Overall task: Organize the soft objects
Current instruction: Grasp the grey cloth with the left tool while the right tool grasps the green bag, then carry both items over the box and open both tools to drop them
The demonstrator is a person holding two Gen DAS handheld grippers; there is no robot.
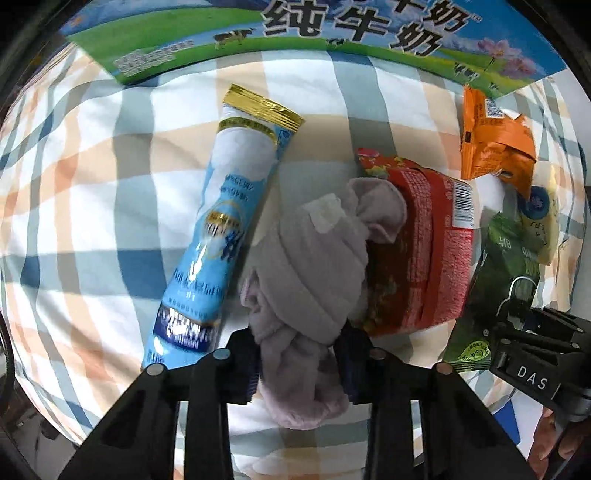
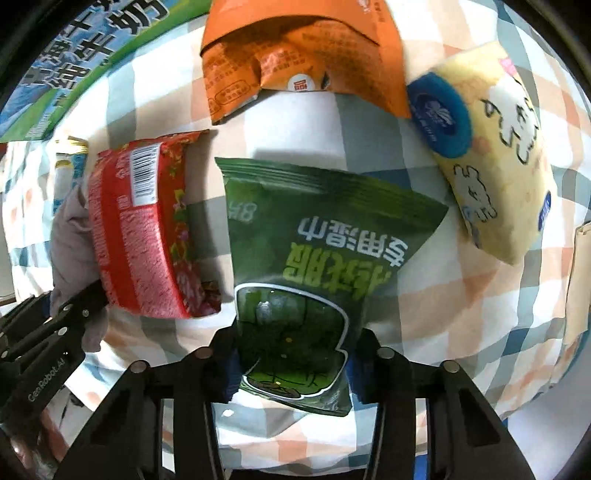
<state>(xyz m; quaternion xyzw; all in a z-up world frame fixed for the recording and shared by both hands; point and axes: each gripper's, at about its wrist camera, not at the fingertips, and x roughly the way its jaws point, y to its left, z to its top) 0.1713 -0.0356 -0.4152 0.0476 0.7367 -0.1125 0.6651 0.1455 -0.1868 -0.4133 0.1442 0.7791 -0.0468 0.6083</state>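
Observation:
My left gripper (image 1: pixel 295 365) is shut on a rolled grey-lilac cloth (image 1: pixel 314 266), which lies against a red snack packet (image 1: pixel 424 251). A blue tube-shaped packet (image 1: pixel 221 229) lies left of the cloth. My right gripper (image 2: pixel 291 362) is shut on the near end of a green wet-wipe packet (image 2: pixel 310 251). The red packet (image 2: pixel 147 229) lies left of it, an orange packet (image 2: pixel 303 59) beyond it, and a yellow tissue pack (image 2: pixel 495 155) at the right. All rest on a checked bedsheet (image 1: pixel 92 184).
A green-and-blue milk carton box (image 1: pixel 332 33) stands along the far edge of the bed, also seen in the right wrist view (image 2: pixel 85 55). The right gripper's body (image 1: pixel 535 350) shows low right in the left view; the left gripper's body (image 2: pixel 44 350) shows low left in the right view.

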